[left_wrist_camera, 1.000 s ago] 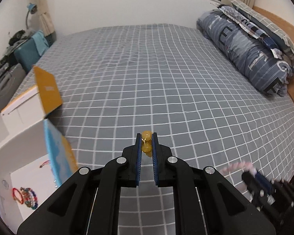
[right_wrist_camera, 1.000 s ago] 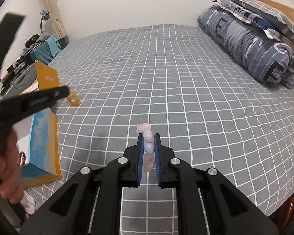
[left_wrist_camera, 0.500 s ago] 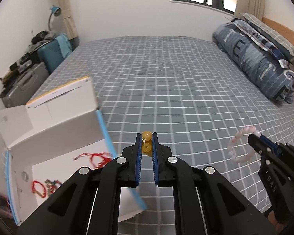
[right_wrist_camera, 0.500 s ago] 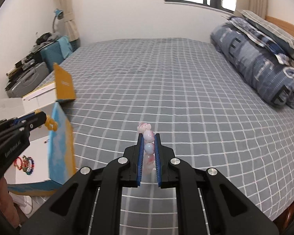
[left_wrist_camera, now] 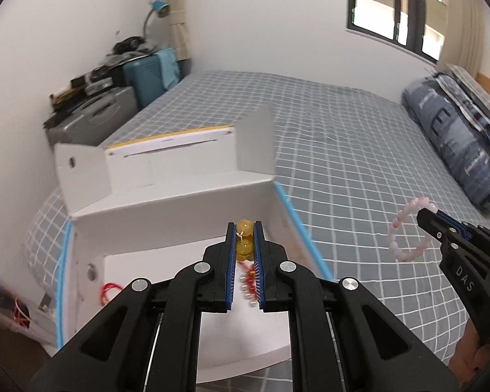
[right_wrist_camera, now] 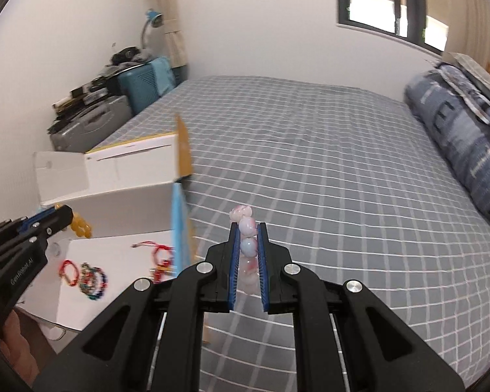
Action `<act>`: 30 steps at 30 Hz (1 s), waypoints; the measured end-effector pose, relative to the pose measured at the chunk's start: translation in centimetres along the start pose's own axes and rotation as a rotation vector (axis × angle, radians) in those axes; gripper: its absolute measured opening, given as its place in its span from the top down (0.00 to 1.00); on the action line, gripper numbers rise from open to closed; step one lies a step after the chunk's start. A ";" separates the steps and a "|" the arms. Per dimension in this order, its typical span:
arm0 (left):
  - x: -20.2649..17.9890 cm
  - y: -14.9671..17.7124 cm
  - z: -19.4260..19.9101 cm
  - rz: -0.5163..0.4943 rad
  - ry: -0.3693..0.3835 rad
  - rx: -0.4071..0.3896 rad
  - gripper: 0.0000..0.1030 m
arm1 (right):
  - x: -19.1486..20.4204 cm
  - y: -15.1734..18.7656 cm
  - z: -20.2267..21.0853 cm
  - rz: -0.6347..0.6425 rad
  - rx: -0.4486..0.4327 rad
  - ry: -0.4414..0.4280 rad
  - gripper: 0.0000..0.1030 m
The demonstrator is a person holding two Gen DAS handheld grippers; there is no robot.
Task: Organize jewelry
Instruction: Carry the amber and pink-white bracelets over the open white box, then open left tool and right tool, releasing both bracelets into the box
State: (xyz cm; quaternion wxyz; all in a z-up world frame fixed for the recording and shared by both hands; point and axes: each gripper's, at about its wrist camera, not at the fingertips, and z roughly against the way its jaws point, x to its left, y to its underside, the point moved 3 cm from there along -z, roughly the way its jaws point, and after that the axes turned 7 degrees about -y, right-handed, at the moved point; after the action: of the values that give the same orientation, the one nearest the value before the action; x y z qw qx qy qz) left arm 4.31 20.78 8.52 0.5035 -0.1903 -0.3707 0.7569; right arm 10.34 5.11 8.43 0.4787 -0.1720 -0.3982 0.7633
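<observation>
Left gripper (left_wrist_camera: pixel 245 238) tilted downward, jaws clamped on amber beads (left_wrist_camera: pixel 245 227). Right gripper (right_wrist_camera: pixel 247 241) angled down likewise, jaws closed on pink bracelet (right_wrist_camera: pixel 248 246), held alongside.

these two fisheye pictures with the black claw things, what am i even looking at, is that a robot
No robot: a person holds a two-finger black gripper in each hand, and each gripper carries a wide-angle camera looking along its fingers. One picture comes from the left gripper, the other from the right gripper; each also shows the other gripper at its edge.

The left gripper is shut on a yellow bead bracelet, above an open white box. The right gripper is shut on a pink bead bracelet, above the grey checked bed.

The box sits at the bed's edge and already holds red cord bracelets and a multicoloured bead bracelet. A folded blue quilt lies at the far right.
</observation>
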 end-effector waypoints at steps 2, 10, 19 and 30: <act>1.4 0.4 -0.2 0.020 -0.021 0.001 0.90 | 1.7 -0.2 -0.6 0.020 0.003 -0.019 0.91; 7.2 2.1 -1.7 0.082 -0.086 0.040 0.91 | 8.8 0.1 -3.4 0.096 0.029 -0.120 0.91; 11.4 3.5 -4.1 0.123 -0.133 0.100 0.91 | 13.2 1.8 -8.8 0.138 0.146 -0.175 0.91; 12.2 4.5 -6.1 0.121 -0.145 0.148 0.91 | 13.6 3.2 -12.5 0.134 0.236 -0.152 0.90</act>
State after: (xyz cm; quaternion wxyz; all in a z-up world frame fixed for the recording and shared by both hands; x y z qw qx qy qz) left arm 0.40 33.10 2.14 0.4414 -0.1196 -0.3371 0.8229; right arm 9.98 21.70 -0.19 0.4120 -0.0826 -0.3282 0.8460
